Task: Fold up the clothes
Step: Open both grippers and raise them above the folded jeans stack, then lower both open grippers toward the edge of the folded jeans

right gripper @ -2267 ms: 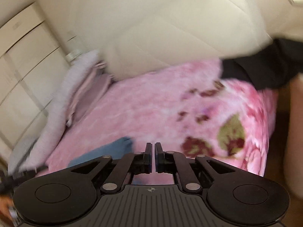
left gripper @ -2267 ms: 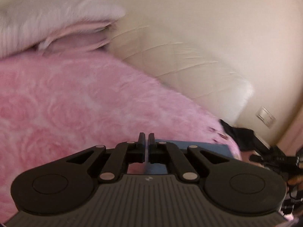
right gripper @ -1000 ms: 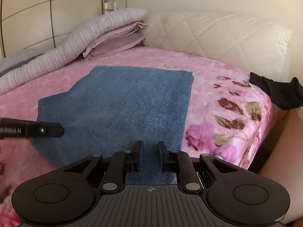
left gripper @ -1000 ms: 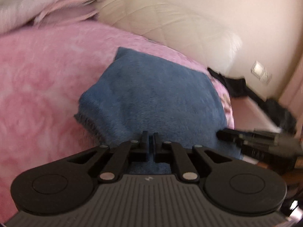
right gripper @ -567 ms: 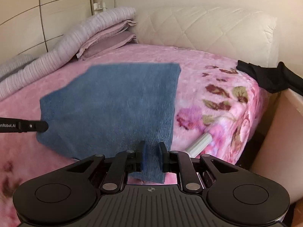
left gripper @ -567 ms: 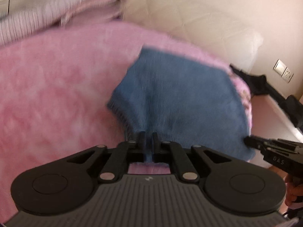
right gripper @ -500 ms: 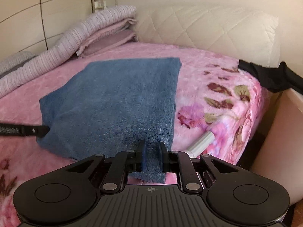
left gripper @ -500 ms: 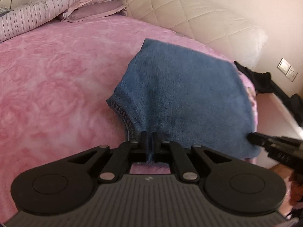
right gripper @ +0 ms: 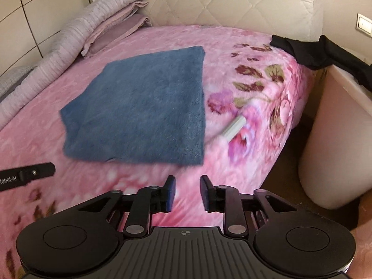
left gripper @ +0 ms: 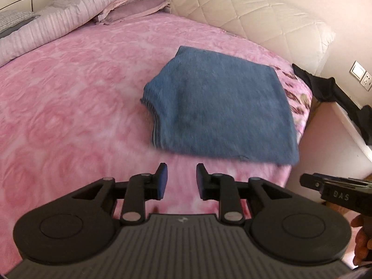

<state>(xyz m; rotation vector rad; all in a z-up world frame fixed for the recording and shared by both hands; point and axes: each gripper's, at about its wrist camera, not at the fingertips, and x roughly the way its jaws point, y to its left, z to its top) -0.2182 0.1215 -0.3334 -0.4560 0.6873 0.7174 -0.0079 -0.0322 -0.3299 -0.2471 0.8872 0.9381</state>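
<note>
A blue fuzzy garment (left gripper: 220, 114) (right gripper: 144, 111) lies folded flat on the pink floral blanket (left gripper: 69, 97) (right gripper: 255, 88) near the bed's corner. My left gripper (left gripper: 179, 179) stands open just short of the garment's near edge, holding nothing. My right gripper (right gripper: 186, 191) is open too, a little back from the garment's near edge, with nothing between its fingers. The right gripper's tip (left gripper: 334, 191) shows at the right in the left wrist view, and the left gripper's tip (right gripper: 25, 174) at the left in the right wrist view.
Folded lilac bedding (left gripper: 76, 9) (right gripper: 93, 30) is stacked at the far left. A quilted cream headboard (left gripper: 255, 11) (right gripper: 232, 0) runs behind the bed. Black clothing (right gripper: 320, 51) (left gripper: 330, 88) drapes over a cream ledge on the right. A white tube (right gripper: 234, 126) lies on the blanket.
Both grippers let go of the blue garment's near edge, opened and drew back. The garment dropped flat onto the blanket.
</note>
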